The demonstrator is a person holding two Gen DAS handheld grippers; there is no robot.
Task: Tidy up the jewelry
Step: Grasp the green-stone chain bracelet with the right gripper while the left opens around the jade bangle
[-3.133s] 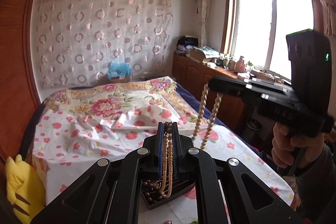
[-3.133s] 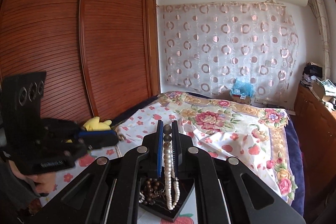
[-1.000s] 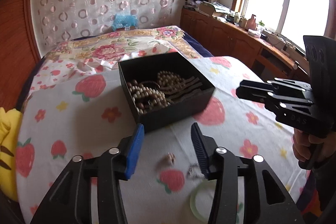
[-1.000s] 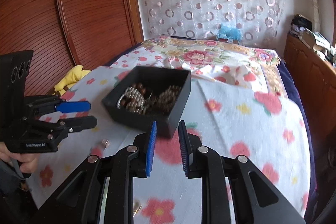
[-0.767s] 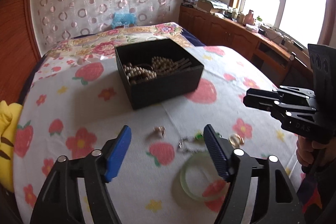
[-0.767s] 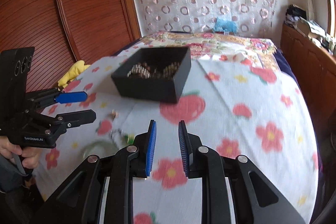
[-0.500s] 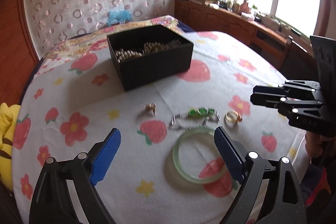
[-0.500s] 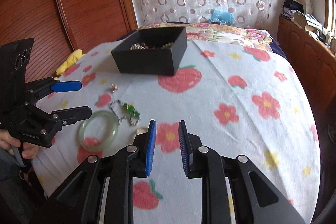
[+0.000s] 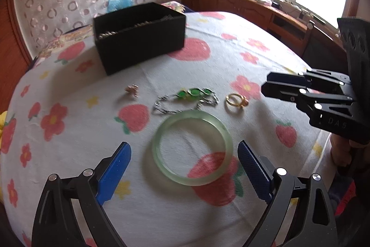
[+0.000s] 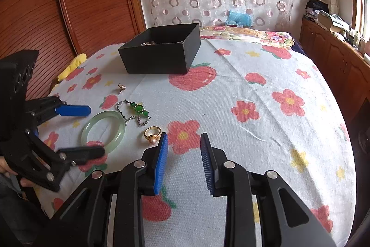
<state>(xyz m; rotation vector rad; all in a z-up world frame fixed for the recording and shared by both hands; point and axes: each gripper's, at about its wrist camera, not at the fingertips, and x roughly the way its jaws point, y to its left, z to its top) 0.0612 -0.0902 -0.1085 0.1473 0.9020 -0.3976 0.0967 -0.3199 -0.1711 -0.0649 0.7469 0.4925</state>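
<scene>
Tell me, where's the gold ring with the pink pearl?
The gold ring with a pink pearl lies on the tablecloth beside the right gripper's left finger, near the pale green bangle.

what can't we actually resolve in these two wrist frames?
- Contents of the black box: both views look in from low down, so the near wall hides all but a few beads at the rim.
- Small gold piece: too small in the right wrist view, blurred in the left, so its type is unclear.
- Green-stone chain: clasp blurred in the left view.
- Left gripper and jade bangle: height above the cloth unclear.
</scene>
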